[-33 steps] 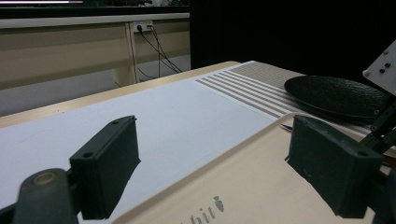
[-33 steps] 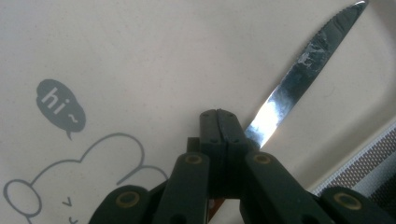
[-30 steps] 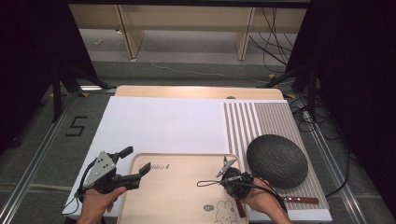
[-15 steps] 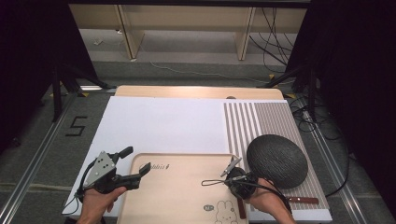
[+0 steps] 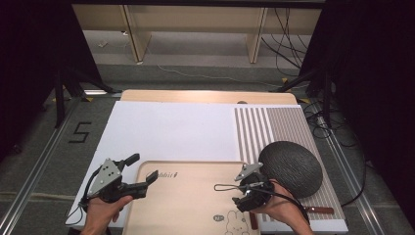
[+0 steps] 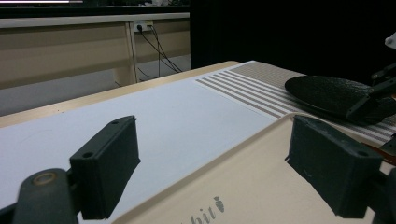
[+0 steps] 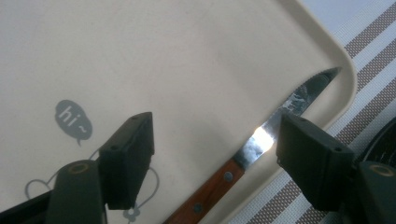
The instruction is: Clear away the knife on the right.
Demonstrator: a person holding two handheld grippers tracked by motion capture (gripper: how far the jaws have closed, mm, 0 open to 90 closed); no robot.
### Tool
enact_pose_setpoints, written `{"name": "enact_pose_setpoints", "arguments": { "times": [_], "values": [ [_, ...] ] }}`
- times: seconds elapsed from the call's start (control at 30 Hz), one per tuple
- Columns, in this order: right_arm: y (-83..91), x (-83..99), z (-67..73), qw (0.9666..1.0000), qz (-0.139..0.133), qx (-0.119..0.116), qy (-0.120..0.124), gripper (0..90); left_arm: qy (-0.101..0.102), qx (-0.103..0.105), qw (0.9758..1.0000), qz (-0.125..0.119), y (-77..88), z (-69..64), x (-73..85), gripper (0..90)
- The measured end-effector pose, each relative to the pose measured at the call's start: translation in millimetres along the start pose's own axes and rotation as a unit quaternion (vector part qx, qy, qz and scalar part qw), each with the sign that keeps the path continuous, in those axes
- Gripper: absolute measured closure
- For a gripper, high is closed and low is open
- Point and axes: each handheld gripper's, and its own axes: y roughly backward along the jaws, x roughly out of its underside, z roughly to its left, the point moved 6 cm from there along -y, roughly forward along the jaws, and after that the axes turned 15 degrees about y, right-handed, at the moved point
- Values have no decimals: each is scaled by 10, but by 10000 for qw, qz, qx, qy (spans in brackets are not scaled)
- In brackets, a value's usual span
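Note:
A beige tray (image 5: 191,200) with a rabbit drawing lies at the table's front. A wooden-handled knife (image 7: 261,140) rests along its right rim, blade toward the corner; its handle (image 5: 254,221) pokes out under my right hand. My right gripper (image 7: 219,158) (image 5: 244,199) hangs over the knife, its jaws just opened, and the knife lies between them with neither pad touching it. My left gripper (image 5: 143,168) (image 6: 219,172) stands open across the tray's (image 6: 261,182) far left corner with nothing held.
A dark round textured dish (image 5: 290,168) (image 6: 336,95) sits on the striped mat (image 5: 274,127) just right of my right hand. A second brown-handled knife (image 5: 320,210) lies at the mat's front edge. A white sheet (image 5: 171,132) covers the table's middle.
My right gripper has edged slightly to the right over the tray. The left gripper has kept still.

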Motion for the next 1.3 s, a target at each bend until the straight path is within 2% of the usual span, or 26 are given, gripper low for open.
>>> {"name": "enact_pose_setpoints", "arguments": {
  "times": [0.07,0.27,0.47,0.5,0.53,0.63,0.67,0.77,0.8,0.93,0.97,1.03,1.13,1.27,1.3],
  "values": [
    [8,-4,-10,9999,-83,-32,107,269,0,-5,10000,0,-1,1,0,158],
    [92,19,-42,9998,-180,-35,29,247,22,-6,10000,-5,1,8,-6,158],
    [160,106,-119,9995,-254,-42,-174,205,39,18,10000,-14,-22,8,-5,158],
    [174,128,-133,9994,-253,-44,-230,203,28,-31,10000,14,-16,13,-3,158],
    [174,139,-154,9994,-289,8,-184,204,33,-33,10000,19,-19,16,0,158],
    [219,183,-169,9990,-217,-3,-381,200,34,-38,10000,12,-16,16,-3,158],
    [221,194,-184,9991,-246,18,-356,199,47,8,10000,-18,-22,13,-5,158],
    [236,219,-209,9991,-309,4,-297,199,29,-32,10000,15,-14,14,-1,158],
    [245,224,-202,9988,-292,-19,-398,196,48,13,10000,-13,-20,11,-2,158],
    [261,261,-220,9987,-251,19,-435,194,54,-28,10000,-8,-9,14,-6,158],
    [270,265,-215,9983,-241,14,-523,194,51,-26,10000,-9,-8,14,-6,159],
    [267,281,-232,9987,-256,26,-444,194,48,-23,10000,-10,-5,15,-7,159],
    [286,298,-232,9982,-239,20,-553,194,55,-26,10000,-17,-4,18,-9,158],
    [301,336,-262,9983,-252,67,-515,194,43,-22,10000,-12,-2,13,-9,159],
    [315,345,-258,9980,-230,34,-585,194,47,-20,10000,-17,-2,13,-9,159]
  ]
}}
